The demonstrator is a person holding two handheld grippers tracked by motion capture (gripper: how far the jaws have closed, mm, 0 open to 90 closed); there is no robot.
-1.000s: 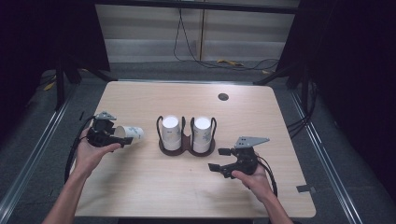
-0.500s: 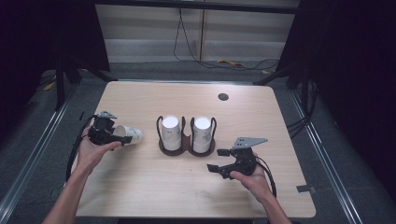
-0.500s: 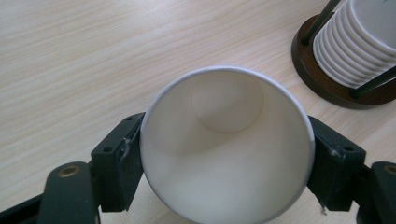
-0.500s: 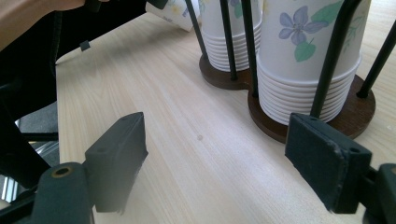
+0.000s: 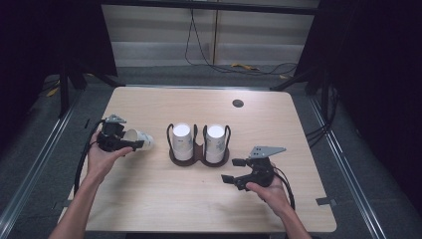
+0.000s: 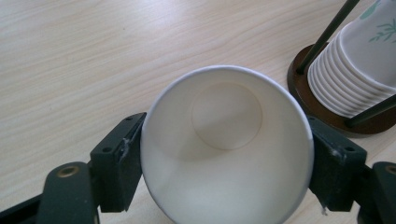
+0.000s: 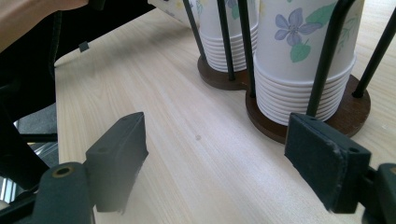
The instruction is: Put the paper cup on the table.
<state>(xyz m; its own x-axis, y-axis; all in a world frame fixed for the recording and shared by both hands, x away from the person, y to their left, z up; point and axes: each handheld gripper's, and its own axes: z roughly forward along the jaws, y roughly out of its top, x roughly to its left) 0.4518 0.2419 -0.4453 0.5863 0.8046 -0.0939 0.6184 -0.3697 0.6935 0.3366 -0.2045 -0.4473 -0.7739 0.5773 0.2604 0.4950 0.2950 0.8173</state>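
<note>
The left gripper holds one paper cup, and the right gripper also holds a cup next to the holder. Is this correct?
Not quite. The left gripper does hold a paper cup, but the right gripper is open and empty beside the cup holder; the right gripper view shows bare table between its jaws.

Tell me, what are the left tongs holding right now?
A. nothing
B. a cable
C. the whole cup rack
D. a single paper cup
D: the left tongs are shut on a single paper cup, a pad pressing each side, its open mouth facing the camera.
</note>
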